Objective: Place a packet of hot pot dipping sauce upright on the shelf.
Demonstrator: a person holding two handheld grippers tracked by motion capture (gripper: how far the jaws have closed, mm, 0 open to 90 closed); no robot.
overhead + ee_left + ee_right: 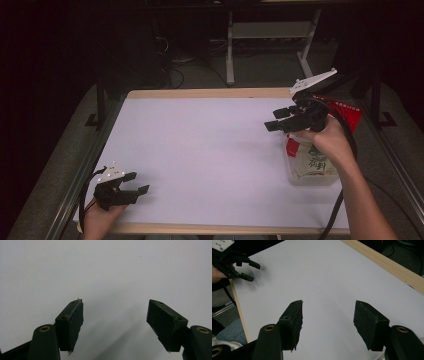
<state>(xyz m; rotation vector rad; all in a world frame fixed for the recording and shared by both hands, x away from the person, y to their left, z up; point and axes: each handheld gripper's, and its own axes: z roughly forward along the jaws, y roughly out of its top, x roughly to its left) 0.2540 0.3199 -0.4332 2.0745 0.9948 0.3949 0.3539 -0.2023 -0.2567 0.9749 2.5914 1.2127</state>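
Jaws stand wide apart on both tools, with nothing between them. At the near left corner of the white surface (210, 145) the left gripper (134, 184) rests low in the person's left hand (100, 220), its black jaws pointing across the sheet toward the right edge; in the left gripper view the two pads (75, 322) frame bare white sheet. Near the right edge, toward the far side, the right gripper (279, 120) is held above the surface in the right hand (327, 140), its jaws pointing left toward the middle of the sheet. Just under that hand, against the right edge, lies a clear plastic bag (310, 167) with a printed label and pale contents, its far end partly hidden by the hand and tool. Behind it, at the far right corner, a red package (350, 112) shows. The right gripper view looks over the open sheet to the left gripper (249, 271) at the surface's wooden border (387, 265).
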